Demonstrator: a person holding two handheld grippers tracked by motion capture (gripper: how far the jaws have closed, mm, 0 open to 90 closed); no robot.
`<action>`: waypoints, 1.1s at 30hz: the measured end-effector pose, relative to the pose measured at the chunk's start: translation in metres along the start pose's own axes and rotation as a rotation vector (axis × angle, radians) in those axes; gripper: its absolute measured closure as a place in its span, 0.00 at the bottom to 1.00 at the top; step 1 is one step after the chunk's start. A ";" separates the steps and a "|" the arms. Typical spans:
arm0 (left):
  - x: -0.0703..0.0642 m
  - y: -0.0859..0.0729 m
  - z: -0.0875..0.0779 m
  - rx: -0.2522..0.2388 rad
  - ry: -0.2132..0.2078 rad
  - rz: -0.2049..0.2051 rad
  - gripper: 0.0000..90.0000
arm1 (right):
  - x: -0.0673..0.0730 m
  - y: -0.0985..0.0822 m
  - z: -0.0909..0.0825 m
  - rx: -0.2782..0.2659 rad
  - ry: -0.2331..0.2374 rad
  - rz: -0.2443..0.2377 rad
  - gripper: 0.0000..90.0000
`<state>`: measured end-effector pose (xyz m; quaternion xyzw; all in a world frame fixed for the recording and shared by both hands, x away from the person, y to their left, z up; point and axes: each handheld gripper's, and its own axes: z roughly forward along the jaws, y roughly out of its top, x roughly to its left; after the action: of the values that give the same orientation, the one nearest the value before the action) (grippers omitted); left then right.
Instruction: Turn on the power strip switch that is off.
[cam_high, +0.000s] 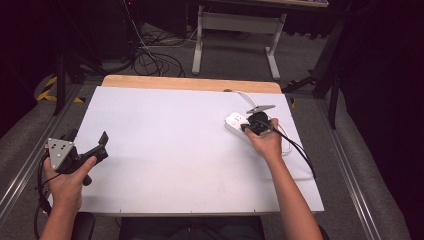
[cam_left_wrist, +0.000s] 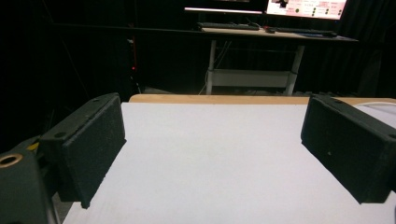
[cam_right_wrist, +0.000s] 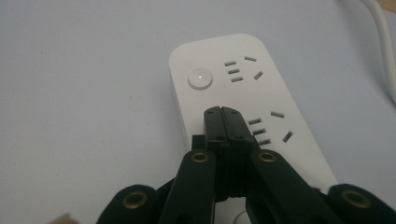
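Note:
A white power strip (cam_high: 235, 122) (cam_right_wrist: 243, 88) lies at the right back of the white table, with a round button (cam_right_wrist: 200, 78) at its far end and several socket holes. My right gripper (cam_high: 248, 126) (cam_right_wrist: 223, 112) is shut, jaws pressed together with nothing between them, tips hovering over the strip just short of the button. My left gripper (cam_high: 90, 140) (cam_left_wrist: 212, 154) stands open at the table's left edge, its black pads (cam_left_wrist: 93, 144) wide apart over bare table.
The strip's white cable (cam_right_wrist: 383, 42) (cam_high: 245, 97) runs off toward the back right. The white board (cam_high: 165, 145) rests on a wooden tabletop (cam_high: 190, 82). Beyond stand a desk frame (cam_high: 235, 30) and floor cables (cam_high: 150, 55).

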<state>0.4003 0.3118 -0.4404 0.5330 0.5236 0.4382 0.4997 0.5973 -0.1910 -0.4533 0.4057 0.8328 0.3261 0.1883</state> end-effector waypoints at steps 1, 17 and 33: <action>0.000 0.000 0.000 0.000 0.000 0.000 0.07 | 0.000 0.000 0.000 0.000 0.000 0.000 1.00; -0.001 0.000 0.002 0.009 -0.019 0.003 0.05 | 0.001 0.000 0.000 0.003 -0.008 -0.001 1.00; -0.001 -0.001 0.003 0.013 -0.026 0.003 0.06 | 0.002 -0.001 0.000 -0.007 -0.018 -0.013 1.00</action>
<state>0.4035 0.3110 -0.4413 0.5425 0.5190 0.4286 0.5026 0.5954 -0.1894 -0.4537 0.4025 0.8325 0.3241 0.1996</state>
